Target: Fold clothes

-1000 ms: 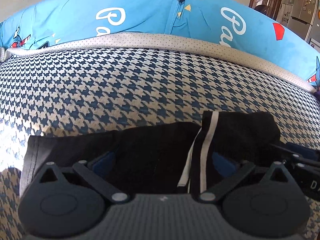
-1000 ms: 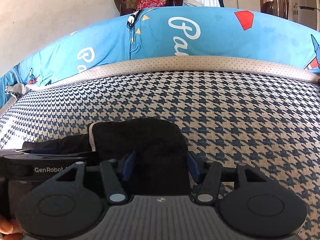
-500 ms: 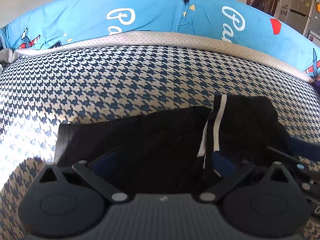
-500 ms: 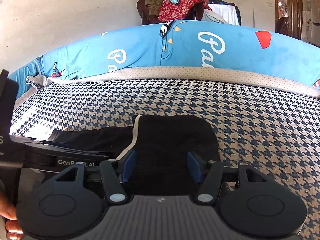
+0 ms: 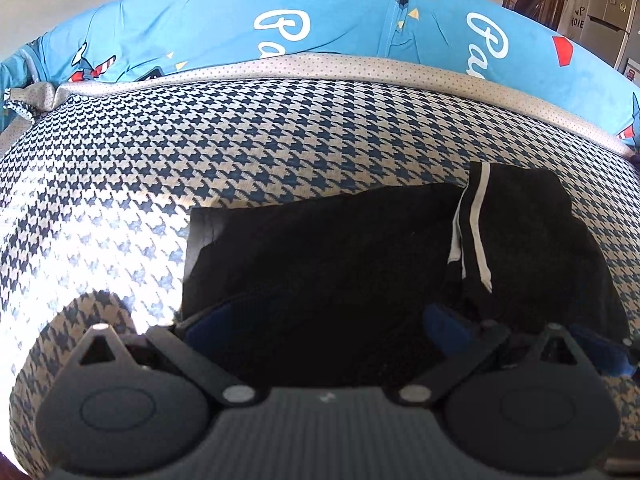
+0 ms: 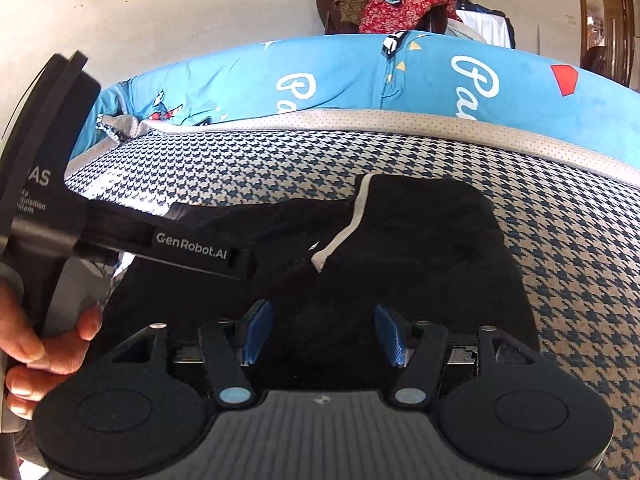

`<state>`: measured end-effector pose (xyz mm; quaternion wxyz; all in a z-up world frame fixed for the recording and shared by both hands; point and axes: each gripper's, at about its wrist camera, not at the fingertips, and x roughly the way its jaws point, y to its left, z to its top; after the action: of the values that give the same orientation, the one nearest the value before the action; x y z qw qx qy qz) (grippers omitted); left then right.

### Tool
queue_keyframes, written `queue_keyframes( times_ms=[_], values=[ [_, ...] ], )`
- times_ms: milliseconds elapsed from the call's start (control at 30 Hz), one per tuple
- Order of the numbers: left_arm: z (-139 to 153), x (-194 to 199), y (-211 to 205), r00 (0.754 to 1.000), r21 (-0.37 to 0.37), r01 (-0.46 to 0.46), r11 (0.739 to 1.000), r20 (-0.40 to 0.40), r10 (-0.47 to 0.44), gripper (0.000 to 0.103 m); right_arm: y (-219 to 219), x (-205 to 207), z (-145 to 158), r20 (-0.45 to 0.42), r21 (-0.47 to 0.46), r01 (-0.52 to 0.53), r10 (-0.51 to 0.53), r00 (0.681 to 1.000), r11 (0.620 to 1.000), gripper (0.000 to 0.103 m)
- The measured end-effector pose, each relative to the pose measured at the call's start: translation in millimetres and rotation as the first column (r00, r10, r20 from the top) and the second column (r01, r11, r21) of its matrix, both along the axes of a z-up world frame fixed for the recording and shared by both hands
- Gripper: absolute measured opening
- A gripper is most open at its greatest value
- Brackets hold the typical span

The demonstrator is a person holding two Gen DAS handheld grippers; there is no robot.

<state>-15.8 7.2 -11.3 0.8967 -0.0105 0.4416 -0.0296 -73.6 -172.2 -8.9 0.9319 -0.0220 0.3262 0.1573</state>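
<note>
Black garment (image 5: 340, 264), soft and limp, is lying between my wide-standing jaws; I am eyeing its near hem.

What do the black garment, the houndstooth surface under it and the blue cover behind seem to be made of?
Black garment: soft, matte knit, perhaps jersey or fleece; it drapes in limp folds, with a white stripe along a seam.
Houndstooth surface: apparently woven cloth or matting; it glares where sunlight hits.
Blue cover: thin, smooth printed fabric, probably cotton or polyester; fine wrinkles show.
</note>
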Motion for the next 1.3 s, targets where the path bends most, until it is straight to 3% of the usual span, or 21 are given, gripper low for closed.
queue_keyframes(
  times_ms=[333,700,1100,1300],
  values=[
    [-0.3,-15.7,37.9,0.998,-0.011,-0.061,0.998,-0.004,0.061,0.103,41.3,-25.1,-4.2,0.034,-0.071,-0.211,0.214,0.976,0.975,0.057],
    [1.9,-21.3,72.2,0.993,-0.056,-0.114,0.992,-0.028,0.113,0.103,85.1,-55.8,-16.5,0.050,-0.237,-0.408,0.431,0.901,0.881,0.057],
    [0.9,-23.6,95.2,0.986,-0.118,-0.164,0.979,-0.055,0.158,0.103,124.7,-72.8,-36.8,0.050,-0.387,-0.497,0.556,0.829,0.776,0.057],
    [-2.6,-21.1,98.3,0.986,-0.179,-0.156,0.971,-0.088,0.142,0.103,135.8,-68.9,-43.0,0.093,-0.439,-0.475,0.564,0.820,0.763,0.057]
  ],
)
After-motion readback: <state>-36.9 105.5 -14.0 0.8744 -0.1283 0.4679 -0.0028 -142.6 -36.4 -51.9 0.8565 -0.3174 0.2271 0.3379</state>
